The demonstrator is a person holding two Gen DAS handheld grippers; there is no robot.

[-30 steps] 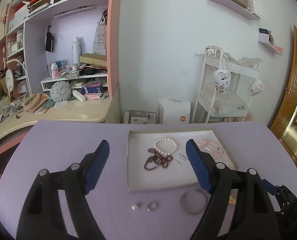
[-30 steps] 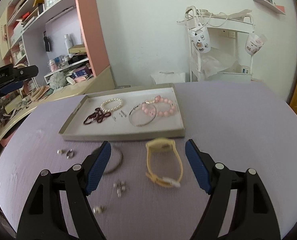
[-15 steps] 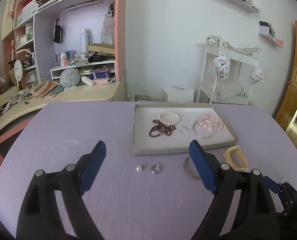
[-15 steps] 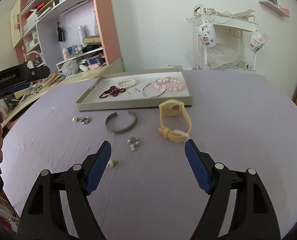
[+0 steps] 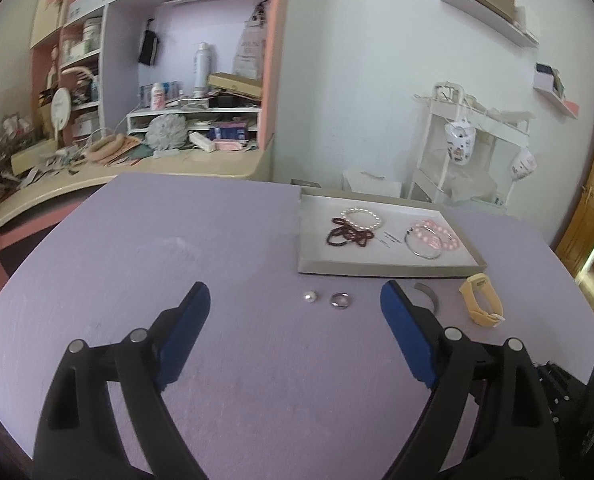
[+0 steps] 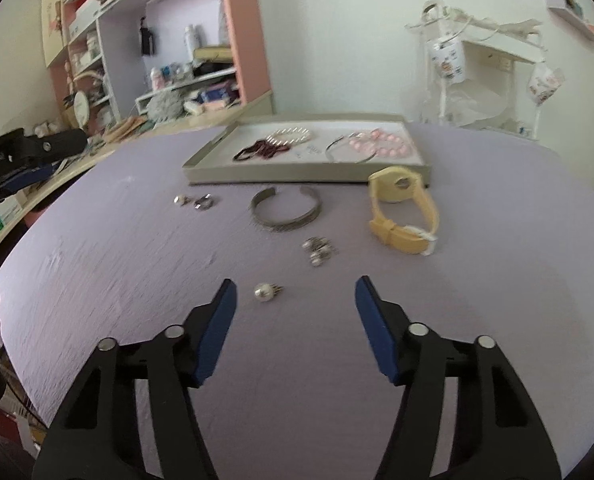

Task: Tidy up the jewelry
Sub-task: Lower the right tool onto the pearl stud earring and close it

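Note:
A grey tray point(image 5: 381, 269) point(image 6: 297, 173) on the purple table holds a pearl bracelet point(image 5: 361, 218), dark red beads point(image 5: 347, 236), a pink bead bracelet point(image 5: 437, 236) and a silver bangle point(image 6: 347, 150). Loose on the table lie a pearl stud point(image 5: 309, 297), a ring point(image 5: 341, 300), a metal cuff point(image 6: 286, 210), a yellow watch point(image 6: 403, 212), a small earring cluster point(image 6: 319, 250) and a pearl earring point(image 6: 264, 292). My left gripper point(image 5: 295, 304) is open above the table, short of the stud and ring. My right gripper point(image 6: 295, 300) is open, the pearl earring between its fingers.
A cluttered desk and shelves point(image 5: 169, 120) stand beyond the table's far left edge. A white rack point(image 5: 465, 152) with hanging cups stands behind the tray. The left gripper's body point(image 6: 21, 156) shows at the right wrist view's left edge.
Both grippers have pulled back from the tray toward the near side of the table. The loose pieces now lie ahead of the right gripper instead of under it. Both stayed open.

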